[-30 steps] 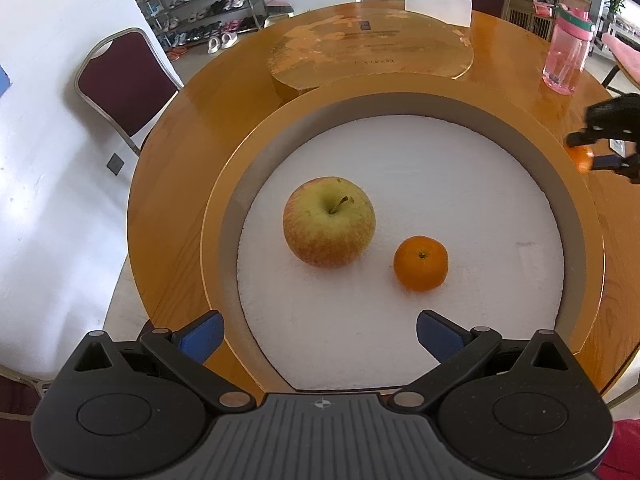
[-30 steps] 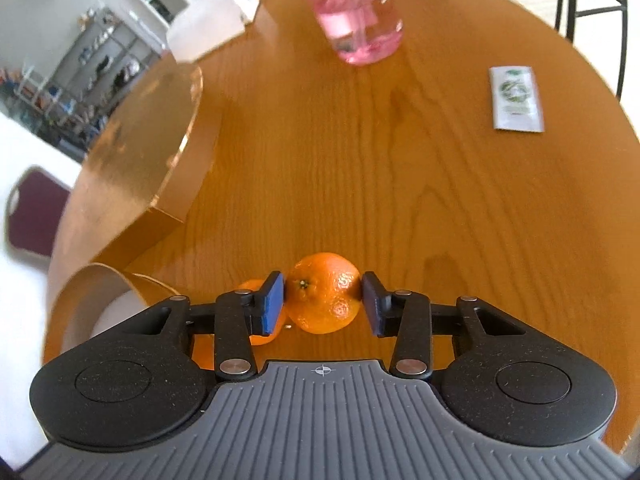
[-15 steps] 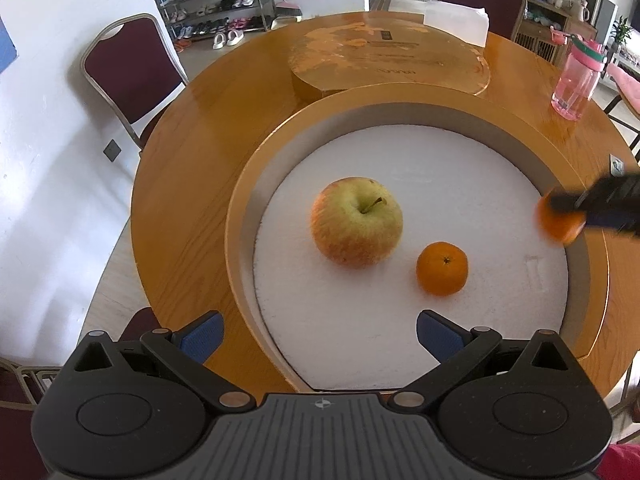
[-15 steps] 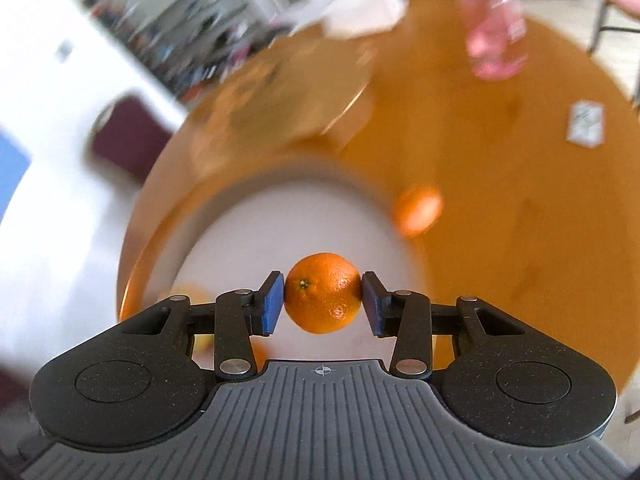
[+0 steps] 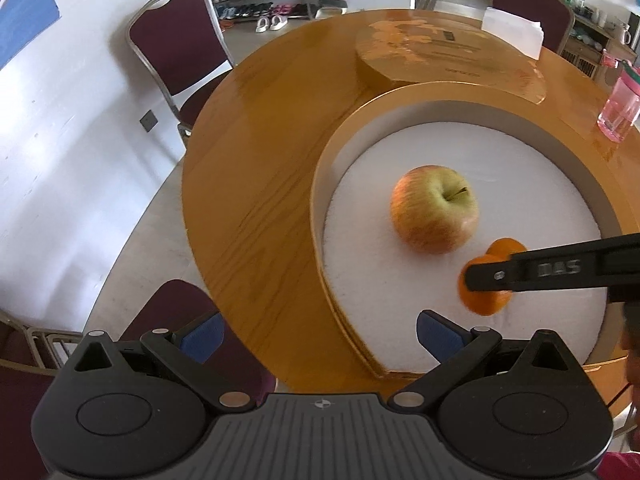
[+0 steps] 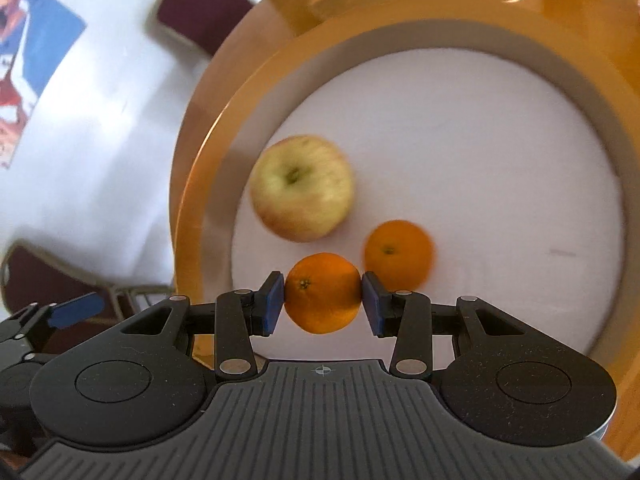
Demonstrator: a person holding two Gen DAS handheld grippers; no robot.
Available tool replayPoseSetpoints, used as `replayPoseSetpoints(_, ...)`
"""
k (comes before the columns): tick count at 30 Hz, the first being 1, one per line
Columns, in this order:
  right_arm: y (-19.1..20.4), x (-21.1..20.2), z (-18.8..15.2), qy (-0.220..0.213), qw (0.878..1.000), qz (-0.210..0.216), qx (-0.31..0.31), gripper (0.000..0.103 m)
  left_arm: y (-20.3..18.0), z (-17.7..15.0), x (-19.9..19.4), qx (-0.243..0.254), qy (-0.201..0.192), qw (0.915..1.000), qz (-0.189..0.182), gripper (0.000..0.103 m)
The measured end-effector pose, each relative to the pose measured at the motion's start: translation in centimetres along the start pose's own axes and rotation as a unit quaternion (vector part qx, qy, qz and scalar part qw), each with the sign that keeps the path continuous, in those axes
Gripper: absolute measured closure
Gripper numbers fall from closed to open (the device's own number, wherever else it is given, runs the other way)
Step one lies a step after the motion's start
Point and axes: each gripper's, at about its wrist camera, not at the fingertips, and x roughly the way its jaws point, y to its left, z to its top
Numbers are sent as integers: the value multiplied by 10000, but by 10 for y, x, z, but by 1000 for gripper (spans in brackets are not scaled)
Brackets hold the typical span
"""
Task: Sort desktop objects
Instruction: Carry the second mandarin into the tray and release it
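A round wooden box (image 5: pixel 320 200) with a white lining holds a yellow-red apple (image 5: pixel 435 208) and a small orange (image 5: pixel 507 247). In the right wrist view my right gripper (image 6: pixel 323 304) is shut on a second orange (image 6: pixel 323 293), just above the lining, in front of the apple (image 6: pixel 302 188) and left of the resting orange (image 6: pixel 399 255). From the left wrist view that held orange (image 5: pixel 484 296) shows under a black finger (image 5: pixel 540 272). My left gripper (image 5: pixel 320 336) stands open and empty over the box's near left rim.
The box's lid (image 5: pixel 440 56) lies on the round wooden table (image 5: pixel 248 160) behind the box. A pink bottle (image 5: pixel 618 108) and a white tissue pack (image 5: pixel 512 30) stand at the far right. Maroon chairs (image 5: pixel 176 48) ring the table's left side.
My right gripper carried its orange from the bare table over the rim into the box, beside the resting orange. The left gripper drifted left, so the box now sits further right.
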Motion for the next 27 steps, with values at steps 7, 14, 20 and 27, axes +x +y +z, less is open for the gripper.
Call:
replayPoseSetpoints(7, 21, 33, 0, 260, 9994, -212, -88, 59, 7, -3, 3, -29, 72, 10000, 50, 1)
replayPoseSetpoints(14, 24, 41, -1, 256, 9986, -430, -174, 59, 7, -3, 3, 19, 84, 10000, 42, 1)
replayPoseSetpoints(20, 18, 36, 1, 387, 9985, -355, -154, 52, 1, -1, 2, 127, 69, 9999, 8, 1)
replayPoseSetpoints(27, 9, 12, -3, 247, 9992, -299, -35, 50, -11, 4, 0, 317, 8, 9995, -56, 1)
